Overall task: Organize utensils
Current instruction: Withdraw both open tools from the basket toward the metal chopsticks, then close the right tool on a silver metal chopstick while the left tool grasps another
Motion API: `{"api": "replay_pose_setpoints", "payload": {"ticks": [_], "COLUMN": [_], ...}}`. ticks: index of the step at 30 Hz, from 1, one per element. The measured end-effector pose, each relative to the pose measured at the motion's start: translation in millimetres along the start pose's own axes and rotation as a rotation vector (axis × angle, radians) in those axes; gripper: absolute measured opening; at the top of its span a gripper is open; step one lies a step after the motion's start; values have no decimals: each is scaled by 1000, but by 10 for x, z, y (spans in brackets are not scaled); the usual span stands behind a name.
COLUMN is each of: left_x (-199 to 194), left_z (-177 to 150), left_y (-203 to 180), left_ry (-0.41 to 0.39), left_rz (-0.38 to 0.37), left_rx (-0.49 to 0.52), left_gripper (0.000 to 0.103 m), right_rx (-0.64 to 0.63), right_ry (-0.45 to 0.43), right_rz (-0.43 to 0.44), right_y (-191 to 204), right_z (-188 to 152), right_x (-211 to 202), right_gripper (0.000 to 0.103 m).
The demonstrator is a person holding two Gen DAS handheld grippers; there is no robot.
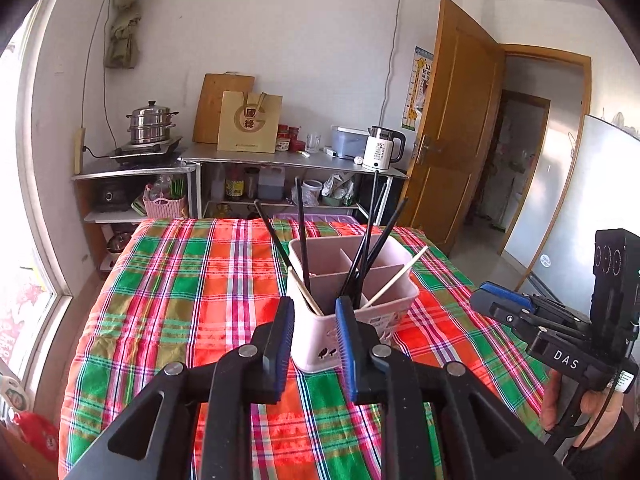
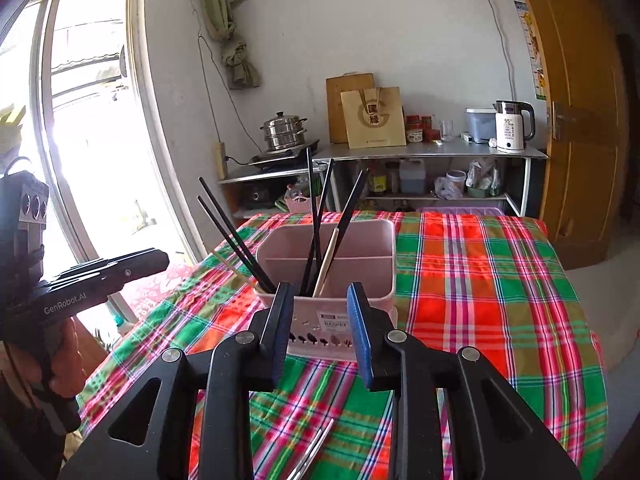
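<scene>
The pink plastic divided utensil caddy (image 1: 352, 312), holding upright black chopsticks (image 1: 304, 236), stands on the plaid-clothed surface (image 1: 168, 320) directly ahead of the left hand-held gripper (image 1: 314, 336); right hand-held gripper (image 2: 320, 332) is comparably near. Both gape, empty.

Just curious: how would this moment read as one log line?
left tongs: open, empty | right tongs: open, empty | chopsticks: in holder | cloth: plaid

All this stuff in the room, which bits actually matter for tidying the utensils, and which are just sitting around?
Part of the job:
- pink utensil holder
- black chopsticks standing in it
- pale wooden chopsticks in it
- metal utensil lying on the plaid tablecloth

Just lying about:
- white kettle
- steamer pot
- paper bag
- cutting board
</scene>
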State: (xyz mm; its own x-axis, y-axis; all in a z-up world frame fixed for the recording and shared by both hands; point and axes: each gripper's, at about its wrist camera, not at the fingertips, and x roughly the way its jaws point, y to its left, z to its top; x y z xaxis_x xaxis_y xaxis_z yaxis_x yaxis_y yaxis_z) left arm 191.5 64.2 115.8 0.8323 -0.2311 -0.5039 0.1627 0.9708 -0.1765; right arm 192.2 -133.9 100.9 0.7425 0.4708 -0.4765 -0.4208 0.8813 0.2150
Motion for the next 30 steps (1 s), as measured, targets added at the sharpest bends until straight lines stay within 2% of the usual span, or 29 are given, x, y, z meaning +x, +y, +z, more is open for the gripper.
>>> {"api": "replay_pose_setpoints", "payload": {"ticks": [10, 17, 24, 30], "left_x": [-162, -179, -134, -76], "left_z": [-755, -1151, -1383, -1492], "left_y": [-132, -257, -267, -229], "left_ry": [60, 105, 154, 182], "left_rz": [-31, -43, -44, -47], "left_rx": [-17, -9, -13, -38], "left_gripper": [23, 23, 23, 23], "right_rx": [41, 65, 99, 82], "right_ry": [73, 132, 194, 259], "right_rz": [9, -9, -19, -13], "right_y": [-74, -96, -120, 10], "right_z": [-580, -944, -1200, -1362], "right_x": [-241, -301, -251, -76], "right_gripper": [29, 29, 29, 29]}}
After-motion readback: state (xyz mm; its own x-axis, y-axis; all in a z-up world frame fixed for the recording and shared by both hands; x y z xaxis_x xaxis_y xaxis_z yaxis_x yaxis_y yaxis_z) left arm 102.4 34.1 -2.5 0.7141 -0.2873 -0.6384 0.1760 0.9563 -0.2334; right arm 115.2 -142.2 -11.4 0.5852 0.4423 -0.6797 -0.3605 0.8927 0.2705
